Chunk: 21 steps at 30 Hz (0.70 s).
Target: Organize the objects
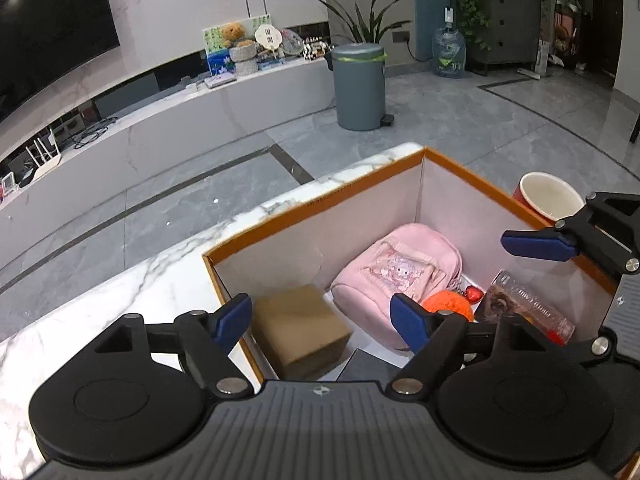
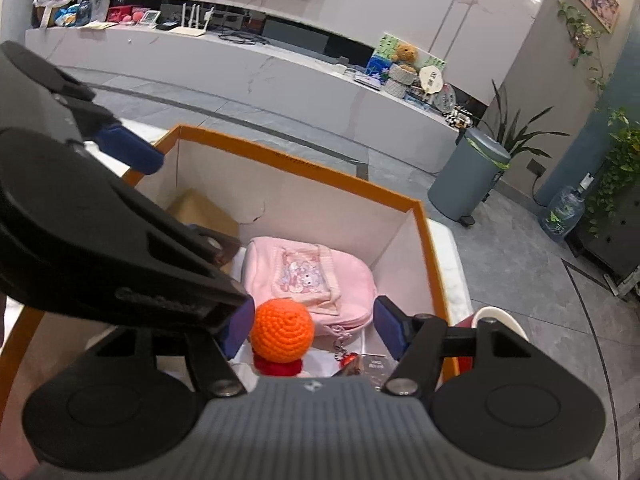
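An orange-rimmed white box [image 1: 320, 196] [image 2: 304, 168] stands on a marble table. Inside lie a brown cardboard box [image 1: 300, 328] [image 2: 204, 210], a pink pouch [image 1: 396, 276] [image 2: 308, 272], an orange crocheted ball [image 1: 448, 306] [image 2: 282, 330] on a red base, a small red charm [image 1: 474, 294] and a clear packaged item [image 1: 524, 304]. My left gripper [image 1: 322, 320] is open and empty above the cardboard box and pouch. My right gripper [image 2: 314, 332] is open above the box, the ball lying below between its fingers. The right gripper's fingertip [image 1: 536, 242] shows in the left wrist view.
A red cup with white inside [image 1: 550, 198] [image 2: 494, 318] stands just outside the box's right wall. Beyond the table's edge are grey floor tiles, a grey pedal bin [image 1: 360, 84] [image 2: 466, 178], a water bottle [image 1: 448, 52] and a long white TV bench [image 1: 160, 120].
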Motion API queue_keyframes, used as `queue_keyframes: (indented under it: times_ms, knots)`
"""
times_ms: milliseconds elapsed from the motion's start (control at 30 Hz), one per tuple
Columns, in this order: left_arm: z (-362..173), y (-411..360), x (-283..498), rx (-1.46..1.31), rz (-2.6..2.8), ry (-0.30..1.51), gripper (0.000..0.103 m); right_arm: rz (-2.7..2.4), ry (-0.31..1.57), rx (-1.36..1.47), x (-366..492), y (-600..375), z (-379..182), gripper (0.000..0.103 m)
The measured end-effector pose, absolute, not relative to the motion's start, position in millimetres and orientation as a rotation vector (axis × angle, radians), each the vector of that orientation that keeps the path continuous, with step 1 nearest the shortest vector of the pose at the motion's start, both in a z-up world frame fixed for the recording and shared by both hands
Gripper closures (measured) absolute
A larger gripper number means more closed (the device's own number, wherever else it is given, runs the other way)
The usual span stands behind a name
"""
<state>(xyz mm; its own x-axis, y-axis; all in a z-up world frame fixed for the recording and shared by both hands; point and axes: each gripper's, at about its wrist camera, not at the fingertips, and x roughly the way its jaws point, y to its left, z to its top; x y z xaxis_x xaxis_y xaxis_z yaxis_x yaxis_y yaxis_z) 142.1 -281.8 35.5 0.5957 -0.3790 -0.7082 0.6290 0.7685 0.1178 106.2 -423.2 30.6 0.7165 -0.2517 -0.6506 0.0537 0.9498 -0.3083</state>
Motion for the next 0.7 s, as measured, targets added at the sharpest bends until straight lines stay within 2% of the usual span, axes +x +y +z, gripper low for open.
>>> queue_keyframes:
  times_ms: [700]
  knots:
    - [88.0, -227.1, 114.6, 0.119, -0.585, 0.665, 0.009, -0.254, 0.654, -0.063, 33.3, -423.4, 95.2, 0.031]
